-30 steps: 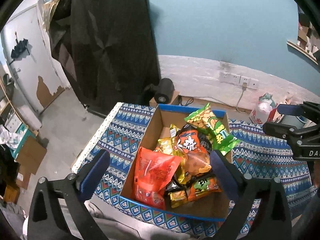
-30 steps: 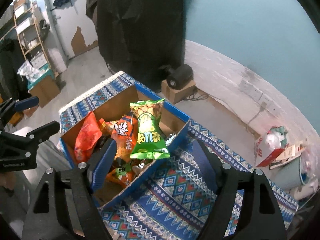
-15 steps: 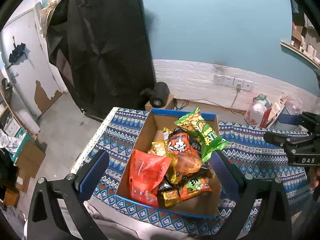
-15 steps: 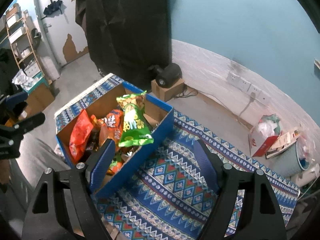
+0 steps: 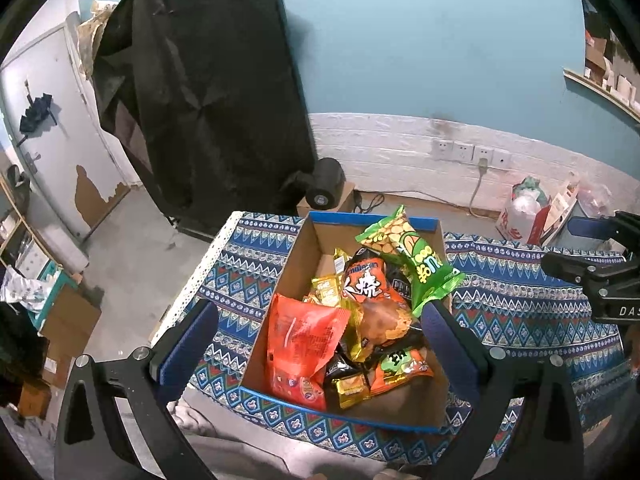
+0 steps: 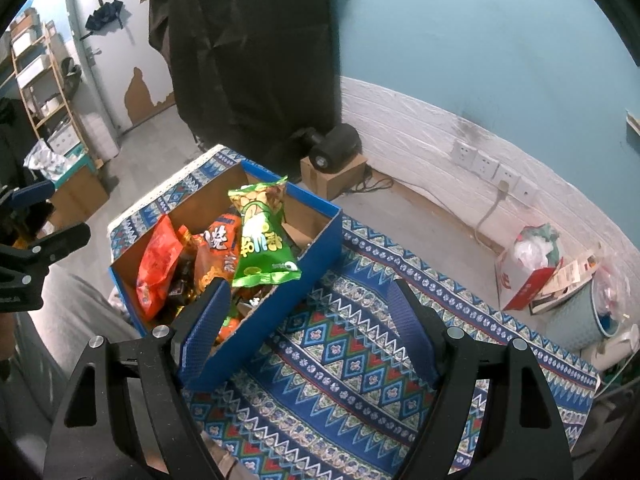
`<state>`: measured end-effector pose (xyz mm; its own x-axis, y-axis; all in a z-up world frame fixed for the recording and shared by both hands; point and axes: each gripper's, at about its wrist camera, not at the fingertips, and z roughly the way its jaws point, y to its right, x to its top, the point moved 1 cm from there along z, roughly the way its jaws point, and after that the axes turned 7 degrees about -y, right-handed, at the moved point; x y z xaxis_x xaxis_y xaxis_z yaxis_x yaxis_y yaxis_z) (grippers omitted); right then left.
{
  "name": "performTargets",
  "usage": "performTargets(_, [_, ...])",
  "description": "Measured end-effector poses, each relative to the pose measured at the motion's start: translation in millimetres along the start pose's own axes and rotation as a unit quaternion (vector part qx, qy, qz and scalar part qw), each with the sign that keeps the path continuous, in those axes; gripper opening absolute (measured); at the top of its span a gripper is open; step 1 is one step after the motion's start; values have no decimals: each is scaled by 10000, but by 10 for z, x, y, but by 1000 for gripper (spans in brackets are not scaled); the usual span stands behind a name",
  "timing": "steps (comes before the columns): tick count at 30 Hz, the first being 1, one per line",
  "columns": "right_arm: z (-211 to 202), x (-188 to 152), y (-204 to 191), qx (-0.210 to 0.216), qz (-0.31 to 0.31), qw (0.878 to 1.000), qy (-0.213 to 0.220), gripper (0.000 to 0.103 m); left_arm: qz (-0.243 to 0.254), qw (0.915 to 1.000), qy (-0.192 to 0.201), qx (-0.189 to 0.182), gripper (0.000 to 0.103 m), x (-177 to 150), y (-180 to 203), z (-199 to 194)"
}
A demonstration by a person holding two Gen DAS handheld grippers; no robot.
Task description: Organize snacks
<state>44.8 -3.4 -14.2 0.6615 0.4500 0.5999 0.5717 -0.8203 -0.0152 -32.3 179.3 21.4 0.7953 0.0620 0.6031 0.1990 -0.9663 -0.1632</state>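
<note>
The snack box sits on the patterned bench, heaped with packets. The left gripper hangs directly above it, jaws wide apart and empty. The right gripper, equally spread, looks at bare cloth right of the box. The green packet tops the pile, long axis running near-to-far, closer to the left gripper.

Right tongs: spread wide, empty.
Snack box: ahead-left of the tongs.
Green snack bag: topmost in the box.
Patterned tablecloth: beneath the tongs.

Lower snack packets in the cardboard box half buried under top bags, labels unreadable.
</note>
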Motion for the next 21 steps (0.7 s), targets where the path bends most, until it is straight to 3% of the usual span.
performTargets(21, [-5, -8, -38, -42, -4, 10000, -58, 80, 25, 9999, -5, 148, 102, -7, 13, -4])
